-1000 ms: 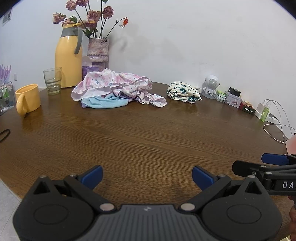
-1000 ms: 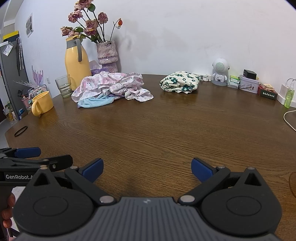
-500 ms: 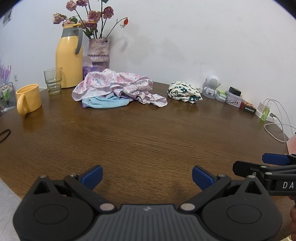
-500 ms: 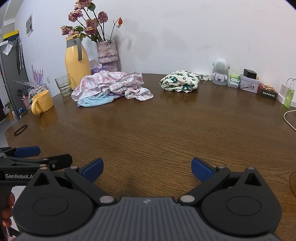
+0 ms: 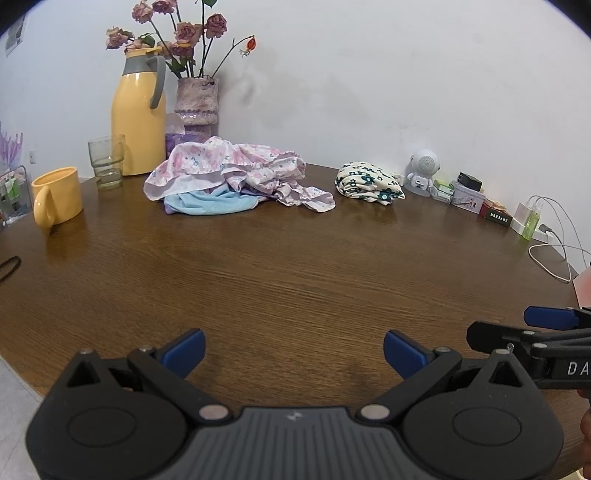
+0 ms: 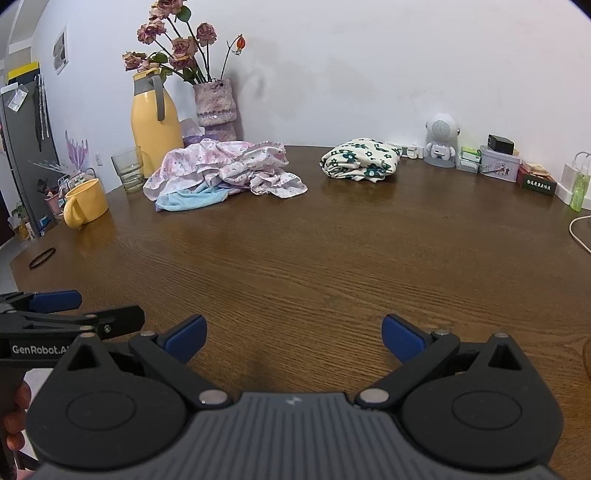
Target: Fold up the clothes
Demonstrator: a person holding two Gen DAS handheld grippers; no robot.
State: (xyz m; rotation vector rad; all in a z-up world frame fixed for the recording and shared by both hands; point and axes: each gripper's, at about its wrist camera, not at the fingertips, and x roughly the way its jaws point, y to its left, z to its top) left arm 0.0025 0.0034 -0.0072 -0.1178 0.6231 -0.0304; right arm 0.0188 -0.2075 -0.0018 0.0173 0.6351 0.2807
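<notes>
Since both the left gripper point(image 5: 293, 349) and right gripper point(image 6: 293, 338) hover spread and empty over the near desk point(image 5: 295, 266), I'd reach for the far pink floral garment point(image 5: 236, 170) atop the crumpled pile, not the folded green-flowered one point(image 5: 369, 182).

Brown wood table point(image 5: 295, 266), grain running left-right. Far left: yellow thermos jug point(image 5: 137, 122) w/ grey handle & lid, upright. Just right of it, fuzzy purple vase point(image 5: 195, 101) w/ dried roses point(image 5: 184, 31). Glass tumbler point(image 5: 106, 161) near jug, a bit of water in it. Yellow mug point(image 5: 59, 195) left edge, handle toward near side. Black hair tie point(image 6: 41, 257) at left rim. Far right: white robot-shaped speaker point(image 6: 441, 140), small boxes & tin point(image 6: 499, 168), black box point(image 6: 536, 183), green bottle point(image 6: 579, 192), white cable point(image 5: 554, 258).
</notes>
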